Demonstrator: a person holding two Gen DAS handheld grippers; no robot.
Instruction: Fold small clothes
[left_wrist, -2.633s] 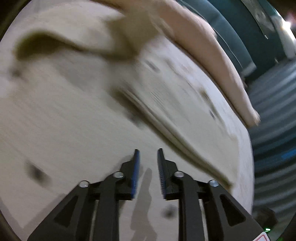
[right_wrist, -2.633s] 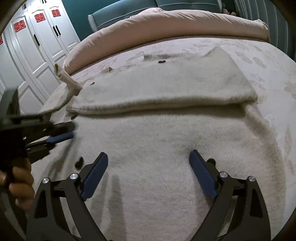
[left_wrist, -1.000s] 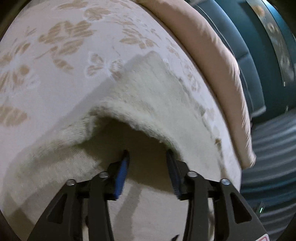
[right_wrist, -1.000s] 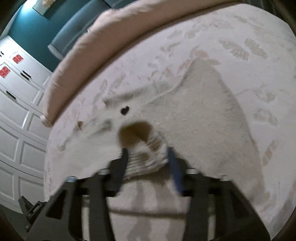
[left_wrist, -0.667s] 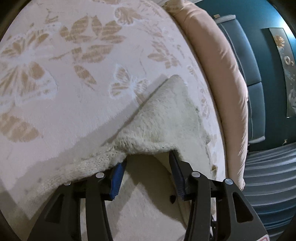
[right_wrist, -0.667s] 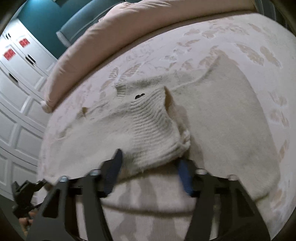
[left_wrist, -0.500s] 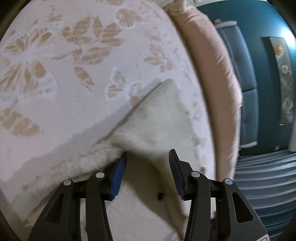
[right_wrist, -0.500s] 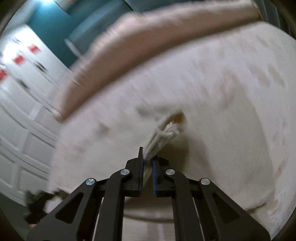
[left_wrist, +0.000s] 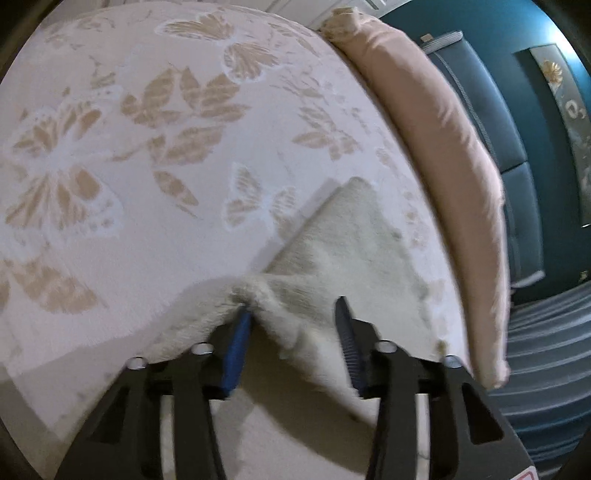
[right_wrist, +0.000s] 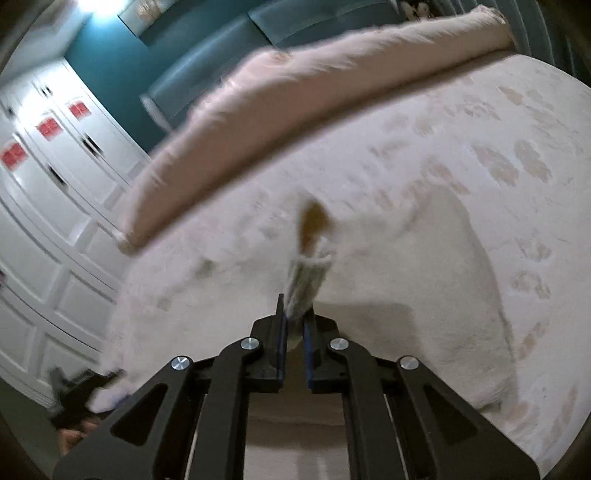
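Sweater hem pinched in R gripper; L gripper closing, fabric between.

Cream sweater on white bedspread with tan butterflies.

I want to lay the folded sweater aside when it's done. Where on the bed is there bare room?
The butterfly-patterned bedspread lies bare on the far left side of the cream sweater in the left wrist view, up to the pink bolster. Near both grippers the sweater covers the bed: the right gripper pinches a bunched edge, the left gripper straddles a raised fold.
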